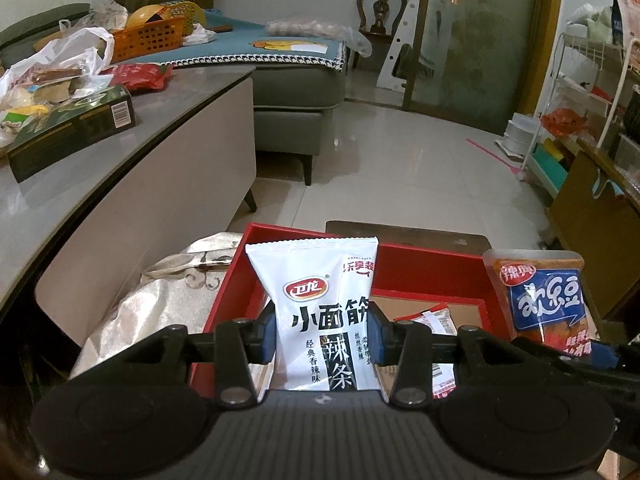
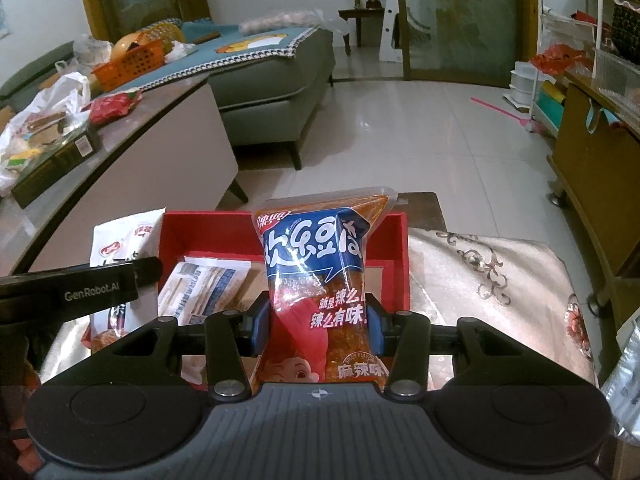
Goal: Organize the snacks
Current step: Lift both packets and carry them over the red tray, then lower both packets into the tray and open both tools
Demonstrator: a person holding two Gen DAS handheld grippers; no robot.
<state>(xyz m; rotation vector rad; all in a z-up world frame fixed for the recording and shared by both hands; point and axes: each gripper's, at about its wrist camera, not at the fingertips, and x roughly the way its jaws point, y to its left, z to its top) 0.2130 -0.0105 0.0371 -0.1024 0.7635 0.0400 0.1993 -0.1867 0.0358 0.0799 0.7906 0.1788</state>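
Note:
My left gripper [image 1: 320, 338] is shut on a white snack packet [image 1: 320, 304] with black lettering, held upright over the left part of a red box [image 1: 432, 270]. My right gripper [image 2: 316, 320] is shut on an orange and blue snack packet [image 2: 320, 264], held upright over the same red box [image 2: 208, 232]. The orange and blue packet also shows at the right of the left wrist view [image 1: 548, 300], and the white packet at the left of the right wrist view [image 2: 120, 248]. Several flat packets [image 2: 204, 280] lie inside the box.
The box stands on a surface covered by a cream patterned cloth [image 2: 492, 276]. A grey table [image 1: 100, 168] at the left carries a dark green carton [image 1: 72, 128], a red bag [image 1: 140, 76] and plastic bags. A sofa [image 1: 296, 80] and tiled floor [image 1: 400, 160] lie beyond.

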